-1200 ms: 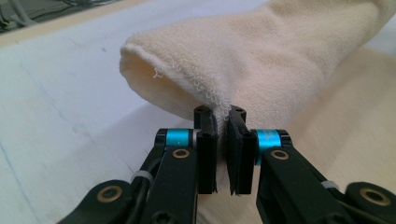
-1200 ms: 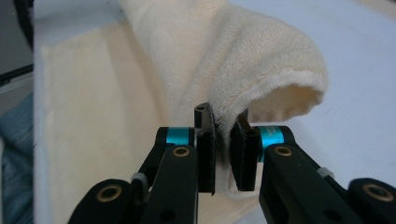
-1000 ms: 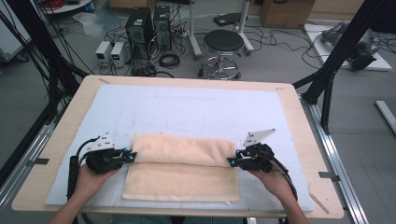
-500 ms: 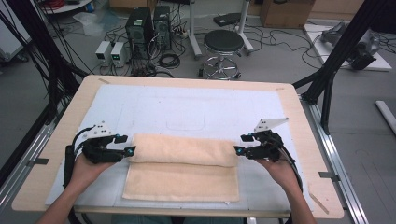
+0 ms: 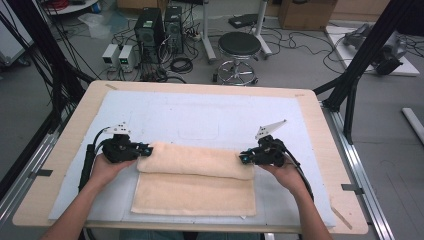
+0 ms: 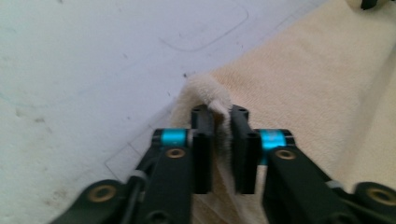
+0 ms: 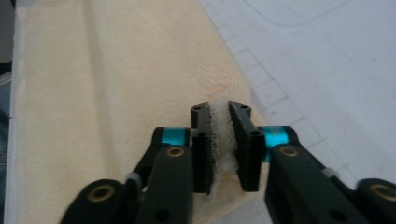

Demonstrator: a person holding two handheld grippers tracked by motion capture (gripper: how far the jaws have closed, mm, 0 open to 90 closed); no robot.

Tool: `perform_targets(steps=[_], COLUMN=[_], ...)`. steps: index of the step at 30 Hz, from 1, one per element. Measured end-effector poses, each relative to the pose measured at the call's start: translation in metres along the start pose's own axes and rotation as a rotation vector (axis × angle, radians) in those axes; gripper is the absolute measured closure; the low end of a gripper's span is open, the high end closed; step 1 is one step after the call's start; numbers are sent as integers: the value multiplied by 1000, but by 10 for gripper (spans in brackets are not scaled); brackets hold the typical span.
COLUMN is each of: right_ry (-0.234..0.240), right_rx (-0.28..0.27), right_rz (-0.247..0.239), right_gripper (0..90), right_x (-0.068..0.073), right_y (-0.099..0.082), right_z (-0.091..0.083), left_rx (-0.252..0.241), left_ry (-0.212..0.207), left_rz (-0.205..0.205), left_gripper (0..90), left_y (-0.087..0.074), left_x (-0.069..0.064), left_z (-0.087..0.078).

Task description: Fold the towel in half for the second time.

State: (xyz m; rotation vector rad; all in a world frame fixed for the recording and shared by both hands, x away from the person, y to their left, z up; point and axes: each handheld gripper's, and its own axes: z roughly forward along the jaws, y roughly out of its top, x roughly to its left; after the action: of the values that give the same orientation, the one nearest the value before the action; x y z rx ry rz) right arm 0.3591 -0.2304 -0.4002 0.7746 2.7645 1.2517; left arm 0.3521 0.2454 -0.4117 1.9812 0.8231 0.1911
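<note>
Both claws pinch the ends of a folded towel

The cream towel [image 5: 195, 182] lies on the white mat [image 5: 200, 117] near the tabletop's [image 5: 320, 130] front edge, its far part doubled over. The left claw [image 5: 146, 150] has just closed on the fold's left end, cloth pressed between its jaws; the right claw [image 5: 243, 158] has just closed likewise on the right end.

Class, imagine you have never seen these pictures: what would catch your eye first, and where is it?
First comes the cream towel near the front edge of the white mat, its far part folded over into a thick band. At the band's two ends, the left gripper and the right gripper each pinch a corner of the towel between shut black jaws. Behind the table, a round black stool stands among cables.
</note>
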Motion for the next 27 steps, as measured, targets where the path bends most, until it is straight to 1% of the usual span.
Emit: perform_targets(steps=[1, 2, 3, 5, 6, 7, 8, 10, 12, 14, 15, 16, 17, 18, 19, 20, 21, 22, 23, 25, 27], right_ry=[-6, 0, -7, -15, -16, -16, -17, -17, -15, -4, 4, 17, 36, 51, 49, 37, 24, 8, 3, -15, -38], right_rx=[-10, -16, -32, -57, -75, -87, -100, -114, -125, -126, -115, -104, -106, -114, -123, -125, -127, -130, -131, -115, -98], right_rz=[-14, -22, -29, -41, -52, -58, -78, -100, -139, -171, -188, -197, -195, -194, -201, -197, -191, -177, -169, -151, -158], right_gripper=[825, 828, 828, 828, 828, 829, 828, 828, 827, 817, 792, 735, 683, 678, 661, 655, 646, 638, 637, 632, 615], right_x=[2, 3, 6, 11, 14, 19, 24, 35, 51, 67, 76, 84, 90, 96, 100, 102, 101, 99, 97, 90, 84], right_y=[2, 3, 6, 11, 14, 17, 19, 22, 20, 12, 6, -1, -7, -13, -18, -21, -24, -25, -26, -24, -21], right_z=[-3, -5, -9, -16, -20, -24, -28, -36, -43, -49, -50, -51, -53, -55, -58, -61, -64, -66, -66, -64, -56], left_rx=[-12, -28, -36, -72, -95, -104, -113, -137, -140, -132, -124, -117, -104, -96, -92, -81, -74, -68, -62, -62, -58], left_ry=[2, 12, 12, 16, 11, 7, 3, -9, -20, -50, -69, -77, -84, -93, -100, -98, -90, -84, -80, -89, -87], left_rz=[9, 15, 15, 22, 27, 41, 52, 81, 115, 140, 156, 167, 174, 182, 181, 186, 194, 193, 193, 199, 193], left_gripper=[835, 843, 845, 849, 850, 849, 849, 846, 833, 815, 786, 733, 688, 673, 650, 619, 599, 594, 594, 594, 590], left_y=[1, 2, 3, 5, 5, 6, 5, 2, -6, -19, -27, -35, -42, -47, -51, -52, -52, -52, -51, -48, -45], left_x=[-1, -2, -3, -5, -8, -12, -16, -28, -40, -53, -60, -66, -70, -74, -76, -77, -77, -77, -76, -73, -71], left_z=[-3, -7, -10, -21, -26, -32, -36, -48, -60, -71, -77, -81, -86, -90, -92, -95, -95, -95, -93, -87, -80])
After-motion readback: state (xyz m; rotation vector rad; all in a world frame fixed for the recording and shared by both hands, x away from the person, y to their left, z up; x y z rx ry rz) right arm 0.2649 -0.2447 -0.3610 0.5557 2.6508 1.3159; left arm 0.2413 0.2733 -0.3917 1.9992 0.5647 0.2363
